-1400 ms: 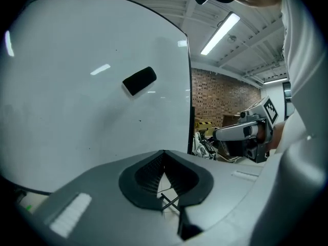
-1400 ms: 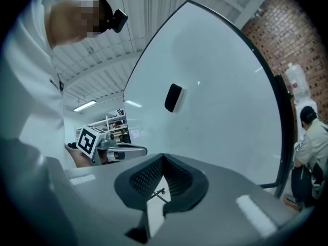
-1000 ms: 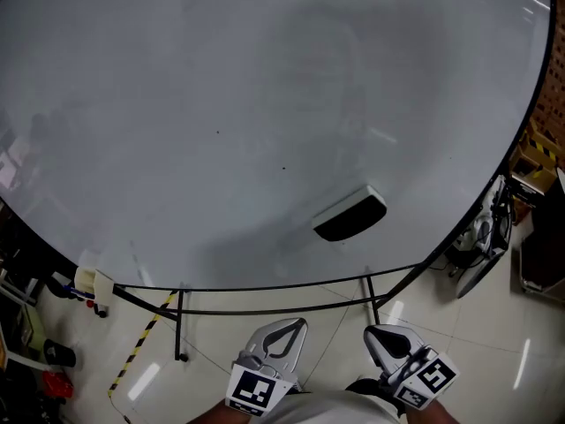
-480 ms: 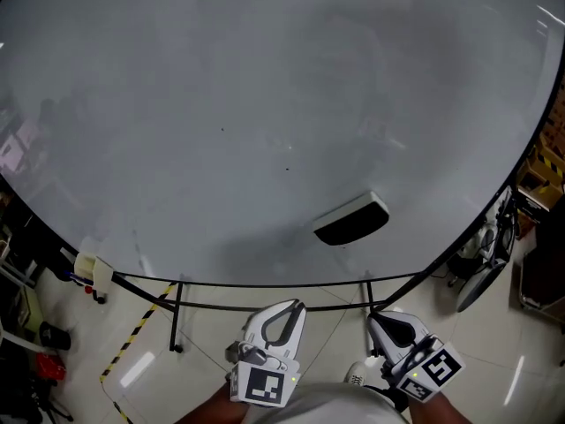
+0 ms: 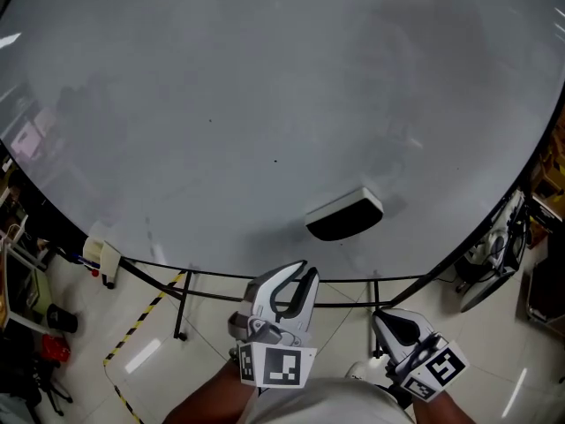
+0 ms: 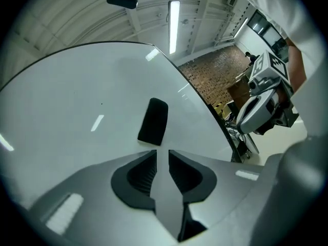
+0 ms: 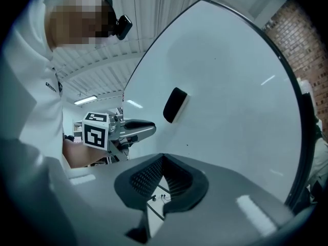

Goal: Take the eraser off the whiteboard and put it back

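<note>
**Left claw squares up to eraser, grab still to come**

The left claw [image 6: 163,160], jaws a narrow slit apart and just been opening, has nothing betw. them. It points level at the board, tips short of the surface. The right claw [image 7: 163,158], jaws closed tip to tip and empty, hangs lower and to the right, close to the person's body, apparently idle.

Straight ahead of the left claw sits the black, white-backed oblong eraser [image 5: 344,216]. It clings to the lower right part of the big white whiteboard [image 5: 221,104], well apart from both claws.

Step in hand, by the look of it: the approach for the take-off, i.e. the 1st half of the job; nothing has been lifted yet. The next move calls for the jaws to spread wider than the eraser's short side. The claw must then go fwd until the pads flank it, squeeze, and pull straight off the board.

Pose: in the left claw's own view the slit runs roughly along the eraser's long axis, so the jaws look set to span its width. The person's left forearm [image 5: 212,403] reaches in from the head view's bottom edge, w/ the left claw ahead of the right.
</note>
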A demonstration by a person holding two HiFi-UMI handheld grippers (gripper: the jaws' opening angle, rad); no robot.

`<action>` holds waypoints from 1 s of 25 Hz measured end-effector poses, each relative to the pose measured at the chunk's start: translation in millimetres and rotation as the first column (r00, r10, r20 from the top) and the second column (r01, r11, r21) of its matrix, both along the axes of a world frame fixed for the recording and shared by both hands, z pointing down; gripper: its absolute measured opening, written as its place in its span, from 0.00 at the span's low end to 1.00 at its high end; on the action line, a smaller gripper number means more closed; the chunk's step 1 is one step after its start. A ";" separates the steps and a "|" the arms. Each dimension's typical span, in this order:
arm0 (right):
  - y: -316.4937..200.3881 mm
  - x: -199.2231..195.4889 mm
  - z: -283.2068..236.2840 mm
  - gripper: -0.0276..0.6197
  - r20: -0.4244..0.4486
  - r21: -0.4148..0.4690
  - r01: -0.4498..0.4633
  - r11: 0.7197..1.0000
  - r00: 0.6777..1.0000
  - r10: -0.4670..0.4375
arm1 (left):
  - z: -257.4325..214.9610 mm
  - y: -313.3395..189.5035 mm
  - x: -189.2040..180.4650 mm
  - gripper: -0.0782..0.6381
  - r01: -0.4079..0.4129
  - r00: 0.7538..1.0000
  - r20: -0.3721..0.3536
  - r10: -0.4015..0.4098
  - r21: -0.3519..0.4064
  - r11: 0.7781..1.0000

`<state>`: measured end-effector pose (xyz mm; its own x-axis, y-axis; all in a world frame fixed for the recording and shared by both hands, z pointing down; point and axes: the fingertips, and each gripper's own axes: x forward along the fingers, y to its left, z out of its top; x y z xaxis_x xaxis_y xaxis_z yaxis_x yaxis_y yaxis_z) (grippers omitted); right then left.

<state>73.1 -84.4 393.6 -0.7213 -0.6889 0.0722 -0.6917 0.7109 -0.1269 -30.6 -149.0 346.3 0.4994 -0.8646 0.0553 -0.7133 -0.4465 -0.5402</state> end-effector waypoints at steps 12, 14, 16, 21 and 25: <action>4.1 5.7 -1.5 0.05 0.019 0.017 -0.026 1.000 0.999 0.026 | -29.6 -14.7 9.4 0.37 0.011 0.998 0.053 -0.017 0.095 0.995; 4.4 7.5 -2.0 0.05 0.022 0.019 -0.036 0.999 0.999 0.036 | -32.6 -17.3 11.3 0.38 0.006 0.997 0.079 -0.015 0.115 0.993; 5.7 10.0 -1.9 0.05 0.024 0.018 -0.048 0.999 0.999 0.047 | -36.5 -18.9 12.5 0.38 0.006 0.996 0.090 -0.019 0.136 0.991; 9.7 16.1 -0.3 0.05 0.020 0.014 -0.065 0.998 0.998 0.065 | -42.6 -23.6 21.0 0.42 0.010 0.995 0.101 -0.024 0.145 0.989; 10.4 21.9 1.1 0.05 0.028 0.002 -0.082 0.997 0.996 0.082 | -46.8 -27.4 29.0 0.47 0.008 0.995 0.095 -0.023 0.158 0.987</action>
<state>95.0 -74.0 394.8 -0.6643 -0.7458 0.0504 -0.7437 0.6527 -0.1444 -1.7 -176.4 299.5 0.4849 -0.8739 -0.0347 -0.6610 -0.3403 -0.6688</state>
